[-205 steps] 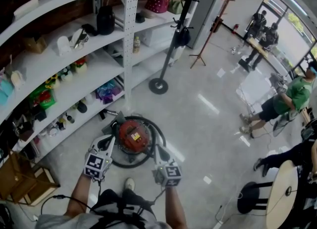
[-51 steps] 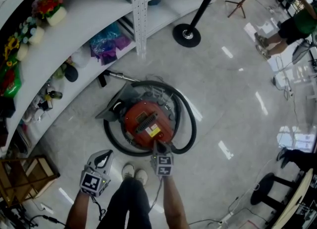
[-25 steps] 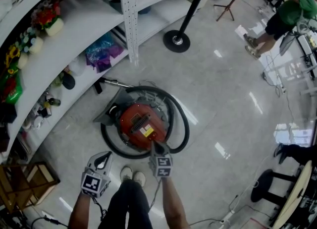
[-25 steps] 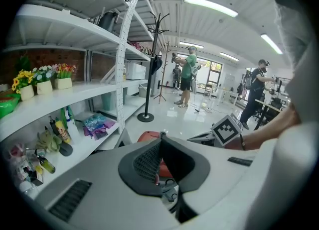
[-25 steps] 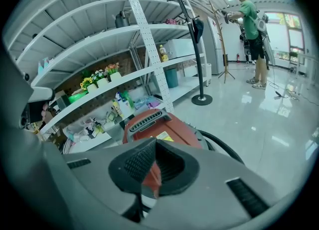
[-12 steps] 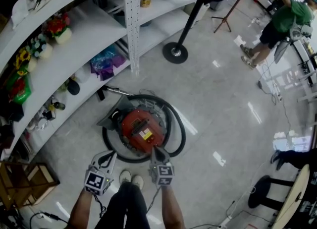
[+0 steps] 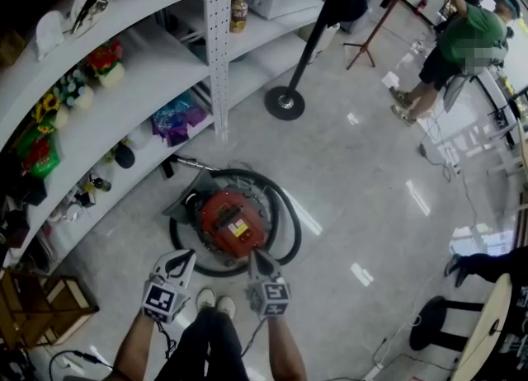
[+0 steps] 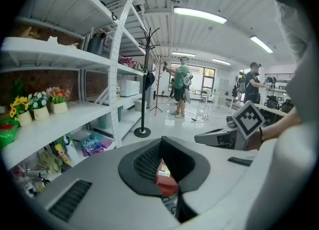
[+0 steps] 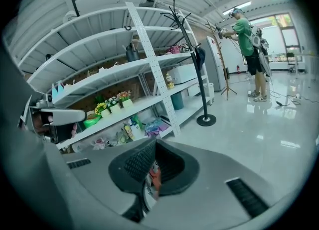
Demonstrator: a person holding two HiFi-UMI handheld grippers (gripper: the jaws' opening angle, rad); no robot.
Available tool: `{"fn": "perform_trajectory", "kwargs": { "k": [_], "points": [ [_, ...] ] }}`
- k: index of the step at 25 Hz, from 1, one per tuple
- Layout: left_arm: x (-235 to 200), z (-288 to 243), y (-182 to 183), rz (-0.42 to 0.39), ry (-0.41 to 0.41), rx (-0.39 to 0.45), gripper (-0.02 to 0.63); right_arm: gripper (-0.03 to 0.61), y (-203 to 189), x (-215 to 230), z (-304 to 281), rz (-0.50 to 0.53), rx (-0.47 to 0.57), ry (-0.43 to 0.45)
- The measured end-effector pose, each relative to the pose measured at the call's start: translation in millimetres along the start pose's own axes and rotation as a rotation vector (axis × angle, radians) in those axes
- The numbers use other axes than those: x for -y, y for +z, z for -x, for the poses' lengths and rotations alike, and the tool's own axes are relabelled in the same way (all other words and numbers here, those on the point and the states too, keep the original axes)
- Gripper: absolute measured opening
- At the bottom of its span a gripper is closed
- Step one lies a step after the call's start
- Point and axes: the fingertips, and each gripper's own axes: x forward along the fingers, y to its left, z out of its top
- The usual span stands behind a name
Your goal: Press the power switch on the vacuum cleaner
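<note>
The red round vacuum cleaner (image 7: 231, 221) sits on the grey floor, with its black hose (image 7: 285, 227) looped around it. A yellow label shows on its top. My right gripper (image 7: 253, 256) is shut and empty, its tip over the vacuum's near edge. My left gripper (image 7: 183, 257) is also shut and empty, just short of the hose at the near left. In the left gripper view a sliver of the red vacuum (image 8: 166, 183) shows through the notch of the left gripper (image 8: 167, 172). The right gripper (image 9: 153, 170) shows the same red sliver in its own view.
Curved white shelves (image 7: 124, 82) with flower pots and bottles stand to the left. A coat stand's round base (image 7: 285, 103) is beyond the vacuum. A wooden crate (image 7: 41, 305) is at near left, a black stool (image 7: 429, 323) and a round table (image 7: 487, 330) at near right. A person in green (image 7: 462, 37) stands far off.
The view has pulled back and up from the vacuum. The right gripper stays at the vacuum's near edge, and the left gripper has come forward beside it.
</note>
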Motion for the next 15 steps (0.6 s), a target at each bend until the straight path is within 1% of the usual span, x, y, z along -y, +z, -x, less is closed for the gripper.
{"fn": "perform_trajectory", "kwargs": {
  "k": [11, 15],
  "points": [
    [7, 28, 44, -0.027, 0.007, 0.03, 0.006, 0.012, 51, -34, 52, 0.001, 0.049, 0.016],
    [9, 38, 62, -0.035, 0.009, 0.043, 0.006, 0.012, 64, -44, 65, 0.011, 0.052, 0.016]
  ]
}}
